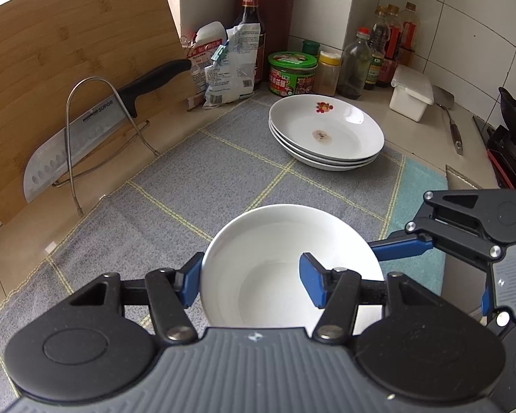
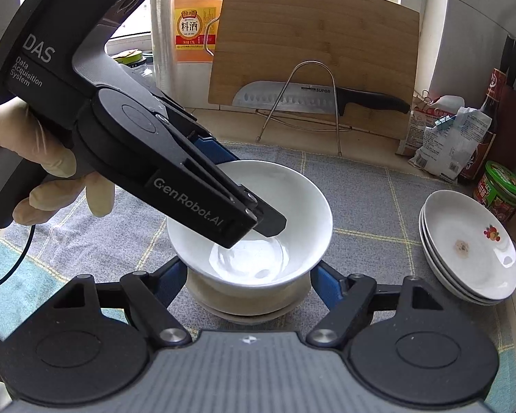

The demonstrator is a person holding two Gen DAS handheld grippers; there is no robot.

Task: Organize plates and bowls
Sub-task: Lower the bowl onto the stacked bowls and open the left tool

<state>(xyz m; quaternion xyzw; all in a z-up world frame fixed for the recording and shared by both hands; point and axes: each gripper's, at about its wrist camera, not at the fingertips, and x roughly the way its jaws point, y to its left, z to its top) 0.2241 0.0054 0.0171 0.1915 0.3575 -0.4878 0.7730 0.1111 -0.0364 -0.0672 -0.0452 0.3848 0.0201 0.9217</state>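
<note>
A: Bowls first. What does the held one look like?

B: It is a plain white glazed ceramic bowl [image 2: 258, 213], round and deep, with a glossy inside that shows a wet sheen at the bottom. It sits nested on a second white bowl [image 2: 244, 297], whose rim and foot show beneath it. Both stand on a grey cloth mat with thin yellow grid lines [image 1: 196, 186], near its front edge.

A: Who has hold of it?

B: Both claws. The left gripper [image 1: 254, 275] is clamped on the top bowl's rim, one blue pad outside the wall and the other inside. The right gripper [image 2: 247, 280] has its blue pads pressed on either side, low down where the two bowls meet; which bowl they press I cannot tell. A person's gloved hand [image 2: 24, 158] carries the left tool.

A: And the plates?

B: A stack of three shallow white plates [image 1: 326, 130] rests further back on the mat, well apart from the bowls. The top plate has a small red flower print near its rim and a brownish stain in its middle.

A: Around that?

B: A bamboo cutting board [image 1: 68, 69] leans at the back, with a wire rack [image 1: 96, 130] in front holding a steel cleaver with a black handle [image 1: 86, 137]. Sauce bottles [image 1: 385, 44], a green-lidded jar [image 1: 292, 72] and crumpled food bags [image 1: 227, 65] crowd the tiled corner.
</note>
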